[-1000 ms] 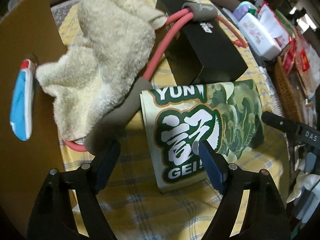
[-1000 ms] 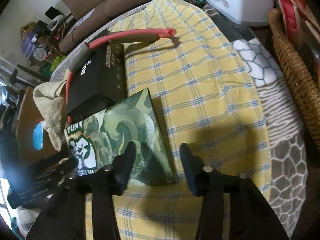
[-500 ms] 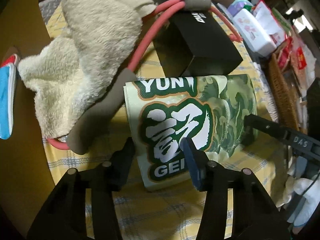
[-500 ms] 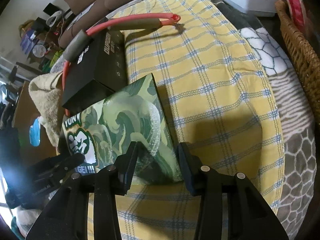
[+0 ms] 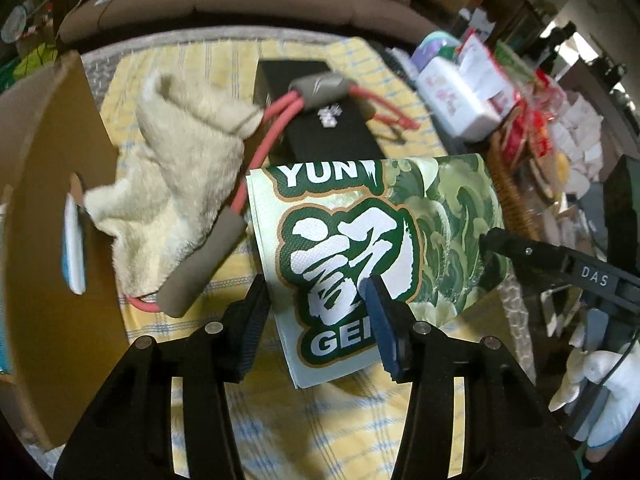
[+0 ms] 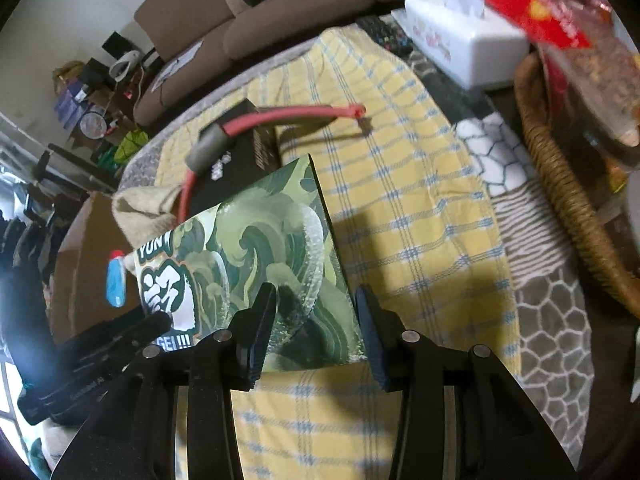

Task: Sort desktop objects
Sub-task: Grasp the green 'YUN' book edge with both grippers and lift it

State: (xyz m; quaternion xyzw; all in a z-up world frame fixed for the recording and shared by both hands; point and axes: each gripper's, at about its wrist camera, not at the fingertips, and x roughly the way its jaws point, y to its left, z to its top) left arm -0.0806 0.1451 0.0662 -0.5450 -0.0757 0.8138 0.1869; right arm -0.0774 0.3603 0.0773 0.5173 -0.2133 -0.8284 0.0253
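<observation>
A flat green box printed "YUN GEI" (image 5: 380,232) hangs tilted above the yellow checked cloth (image 6: 420,220), held at both ends. My left gripper (image 5: 316,312) is shut on its near left end, one pad at the box's left edge and the other on the printed face. My right gripper (image 6: 316,320) is shut on the wave-patterned end (image 6: 264,248); its finger (image 5: 516,248) also shows at the box's right edge in the left wrist view. Behind the green box lie a black box (image 5: 324,128), a red exercise band with grey foam handles (image 5: 200,272) and a cream towel (image 5: 176,184).
A cardboard box (image 5: 44,240) stands at the left with a blue and white object (image 5: 74,248) at its edge. A white tissue box (image 6: 460,44) and a wicker basket (image 6: 560,184) full of packets crowd the right. A brown sofa (image 6: 260,28) runs along the back.
The left jaws narrowed from wide open onto the green box. Both grippers then rose, lifting the box off the cloth, so the table items look smaller and farther.
</observation>
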